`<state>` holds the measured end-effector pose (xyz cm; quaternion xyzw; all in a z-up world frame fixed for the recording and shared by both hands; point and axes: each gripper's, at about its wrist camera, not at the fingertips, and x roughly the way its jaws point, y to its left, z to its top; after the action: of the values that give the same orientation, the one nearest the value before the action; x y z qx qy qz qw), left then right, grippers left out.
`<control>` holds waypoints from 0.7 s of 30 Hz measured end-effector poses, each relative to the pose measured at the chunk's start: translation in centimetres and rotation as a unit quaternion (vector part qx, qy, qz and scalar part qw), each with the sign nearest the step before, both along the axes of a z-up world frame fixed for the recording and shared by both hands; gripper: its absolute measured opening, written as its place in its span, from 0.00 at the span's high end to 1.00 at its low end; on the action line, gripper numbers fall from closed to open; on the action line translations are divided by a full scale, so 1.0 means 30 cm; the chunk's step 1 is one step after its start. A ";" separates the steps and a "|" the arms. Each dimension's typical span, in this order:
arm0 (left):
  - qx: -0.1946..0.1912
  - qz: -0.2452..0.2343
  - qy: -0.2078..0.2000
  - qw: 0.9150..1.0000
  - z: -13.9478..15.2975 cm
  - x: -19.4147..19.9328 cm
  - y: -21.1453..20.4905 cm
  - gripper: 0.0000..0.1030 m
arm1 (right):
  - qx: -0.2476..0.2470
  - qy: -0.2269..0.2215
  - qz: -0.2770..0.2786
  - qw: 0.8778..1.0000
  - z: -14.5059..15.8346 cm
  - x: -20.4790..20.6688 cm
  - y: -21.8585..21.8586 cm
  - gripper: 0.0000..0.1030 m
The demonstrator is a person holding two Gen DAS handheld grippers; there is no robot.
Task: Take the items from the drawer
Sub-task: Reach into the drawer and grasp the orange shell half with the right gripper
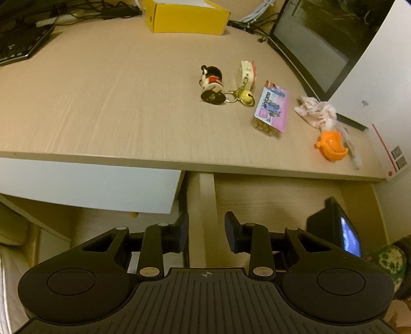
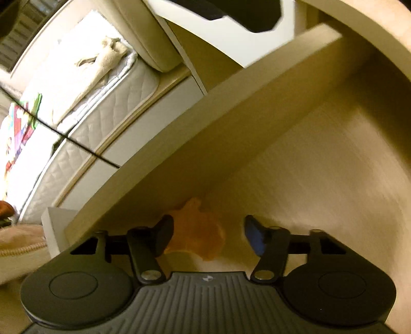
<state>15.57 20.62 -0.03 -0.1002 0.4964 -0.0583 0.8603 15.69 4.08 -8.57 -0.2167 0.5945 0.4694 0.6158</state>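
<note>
Open light-wood drawer (image 2: 321,159), right wrist view: holds 1 blurred translucent orange item (image 2: 197,231) lying on the drawer floor near the side wall. No other contents made out.

Right tool (image 2: 208,236): inside the drawer, low over its floor, jaws wide apart, gripping nothing; orange item sits between the fingers, closer to the left one. Contact w/ that finger can't be told.

Left tool (image 1: 206,235): held below the front edge of the beige wood-grain surface (image 1: 102,102), jaws partly open, empty.

On the surface, left wrist view: black-and-white mouse-figure keychain (image 1: 212,84) w/ a brass bell (image 1: 245,97); pink-and-blue snack packet (image 1: 272,109), print reads approx. "Volcano"; crumpled pale pink cloth (image 1: 317,113); orange plastic cup-shaped toy (image 1: 331,145) near the front edge. Yellow cardboard box (image 1: 187,16) at rear, open-topped; contents not visible.
</note>
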 end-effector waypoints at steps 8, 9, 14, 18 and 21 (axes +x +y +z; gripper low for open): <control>0.011 -0.065 0.002 0.998 0.004 0.033 -0.108 0.67 | 0.009 -0.030 -0.137 0.990 0.046 0.063 -0.209 0.89; 0.011 -0.075 0.002 0.997 0.003 0.036 -0.128 0.67 | 0.012 -0.037 -0.157 0.987 0.059 0.070 -0.247 0.89; 0.009 -0.117 0.003 0.993 -0.007 0.048 -0.227 0.67 | 0.014 -0.061 -0.254 0.965 0.096 0.109 -0.452 0.90; 0.008 -0.131 0.007 0.991 -0.017 0.046 -0.274 0.67 | 0.002 -0.085 -0.277 0.957 0.117 0.110 -0.535 0.89; 0.015 -0.126 0.012 0.992 -0.019 0.045 -0.274 0.67 | 0.010 -0.105 -0.244 0.964 0.148 0.088 -0.510 0.69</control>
<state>16.92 12.42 -0.60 -0.0250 0.5159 -0.1579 0.8416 18.33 -11.22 -4.12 -0.1064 0.5566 0.2853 0.7730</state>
